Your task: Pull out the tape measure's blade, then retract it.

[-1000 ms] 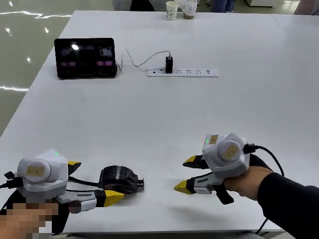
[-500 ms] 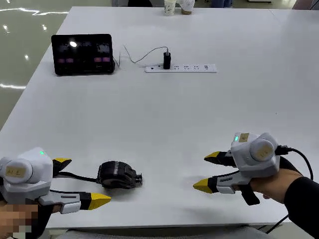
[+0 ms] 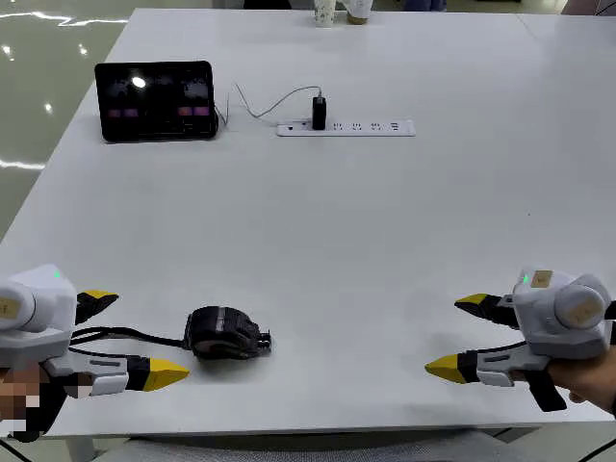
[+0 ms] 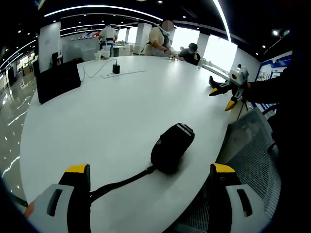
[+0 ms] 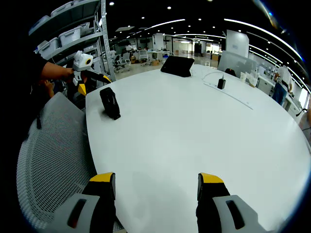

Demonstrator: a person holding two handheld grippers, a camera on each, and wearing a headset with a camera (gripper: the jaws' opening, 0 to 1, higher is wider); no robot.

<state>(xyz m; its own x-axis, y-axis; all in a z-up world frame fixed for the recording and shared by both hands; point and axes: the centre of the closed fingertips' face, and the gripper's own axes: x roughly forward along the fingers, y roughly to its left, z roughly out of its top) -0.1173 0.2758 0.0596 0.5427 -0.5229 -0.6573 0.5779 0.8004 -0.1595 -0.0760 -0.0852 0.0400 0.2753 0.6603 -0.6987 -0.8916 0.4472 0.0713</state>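
Tape measure [image 3: 223,332] is seen lying on the white bench [image 3: 366,221], near the front edge, left of centre in the head view. It is a black case on its side, with the blade hook seen at the case's right end. A black strap [image 3: 125,337] is run from the case back toward the left gripper [image 3: 149,333]. The left jaws are spread wide and nothing is gripped; the case is just ahead of the tips, in line with the gap between them, not touched. The strap is laid through that gap. Whether the strap is touched by a jaw cannot be told.

The right gripper [image 3: 444,335] is held at the front right of the bench, well apart from the tape measure, with bench top between them. Its jaws are wide open and nothing is held.

At the back left a dark tablet [image 3: 156,100] is propped up. Beside it a white power strip [image 3: 346,128] is laid flat with a black charger [image 3: 318,113] plugged in, and a thin cable [image 3: 265,101] is led toward the tablet. Paper cups [image 3: 325,13] are stood at the far edge. A grey mesh chair [image 4: 248,145] is seen by the near bench edge in the left gripper view. People [image 4: 160,39] are seen at the far end.
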